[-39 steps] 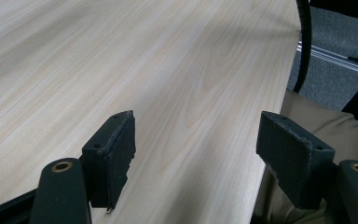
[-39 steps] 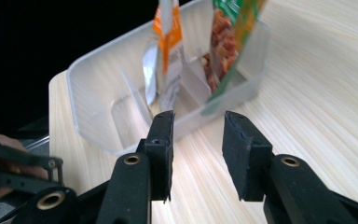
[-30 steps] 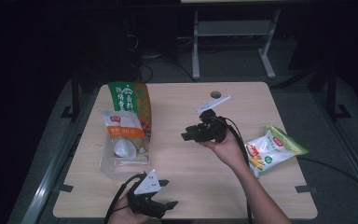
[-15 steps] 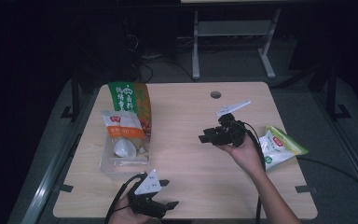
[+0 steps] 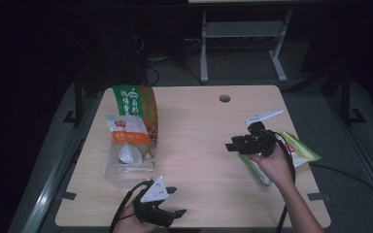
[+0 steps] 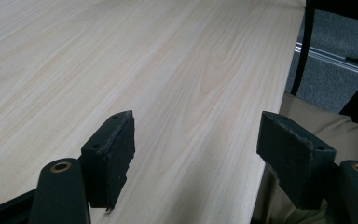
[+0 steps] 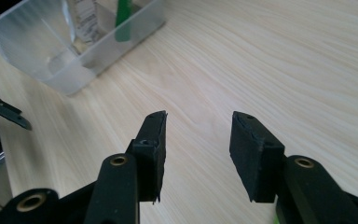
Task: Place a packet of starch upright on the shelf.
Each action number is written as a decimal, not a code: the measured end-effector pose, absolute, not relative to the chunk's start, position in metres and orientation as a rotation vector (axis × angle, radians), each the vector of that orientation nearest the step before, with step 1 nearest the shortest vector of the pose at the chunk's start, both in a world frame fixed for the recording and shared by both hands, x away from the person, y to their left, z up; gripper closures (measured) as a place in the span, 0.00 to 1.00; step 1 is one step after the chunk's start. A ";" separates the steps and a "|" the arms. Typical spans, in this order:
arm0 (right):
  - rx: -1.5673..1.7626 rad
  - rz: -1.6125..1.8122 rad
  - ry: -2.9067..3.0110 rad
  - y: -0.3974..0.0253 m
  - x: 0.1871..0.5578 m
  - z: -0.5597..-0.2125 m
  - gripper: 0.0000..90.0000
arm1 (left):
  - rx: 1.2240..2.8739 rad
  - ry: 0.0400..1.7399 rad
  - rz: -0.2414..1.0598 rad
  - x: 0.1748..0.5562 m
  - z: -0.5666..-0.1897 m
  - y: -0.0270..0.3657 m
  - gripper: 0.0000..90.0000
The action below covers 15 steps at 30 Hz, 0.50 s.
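Observation:
My right gripper (image 5: 232, 144) hovers open over the right part of the wooden table (image 5: 199, 126), its jaws pointing left with nothing between them. In the right gripper view the right gripper (image 7: 196, 135) looks across bare wood toward a clear plastic bin (image 7: 74, 46). A green and white snack bag (image 5: 302, 150) lies flat just behind and under that hand, partly hidden by it. My left gripper (image 5: 176, 200) rests open near the front edge. In the left gripper view the left gripper (image 6: 196, 140) has its jaws wide apart over bare wood.
The clear bin (image 5: 126, 170) at the left holds a tall green and orange bag (image 5: 136, 104) and a white and orange bag (image 5: 126, 133). A round cable hole (image 5: 225, 98) sits near the far edge. The table's near edge and the person's trousers (image 6: 335, 135) lie beside the left gripper.
The right gripper has moved right and nearer, from the table's centre to just in front of the snack bag at the right. The left gripper has stayed put.

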State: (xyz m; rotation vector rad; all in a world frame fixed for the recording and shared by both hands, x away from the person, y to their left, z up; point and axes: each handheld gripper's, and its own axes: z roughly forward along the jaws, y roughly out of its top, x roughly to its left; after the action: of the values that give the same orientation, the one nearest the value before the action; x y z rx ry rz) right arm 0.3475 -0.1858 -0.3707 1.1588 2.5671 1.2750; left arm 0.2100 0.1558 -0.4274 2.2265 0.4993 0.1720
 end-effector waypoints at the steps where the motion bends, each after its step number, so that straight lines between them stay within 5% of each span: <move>1: 1.179 1.271 2.557 -0.189 0.346 -0.371 0.61 | 2.223 0.503 0.171 0.210 -0.427 0.156 0.30; 15: 1.345 1.210 2.428 -0.257 0.327 -0.379 0.57 | 2.216 0.514 0.169 0.210 -0.426 0.156 0.30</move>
State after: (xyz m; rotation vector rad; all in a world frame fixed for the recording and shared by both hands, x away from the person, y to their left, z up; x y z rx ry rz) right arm 0.3271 -0.2572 -0.3787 1.3451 2.4278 1.2102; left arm 0.2101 0.1559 -0.4263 2.2164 0.5140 0.1688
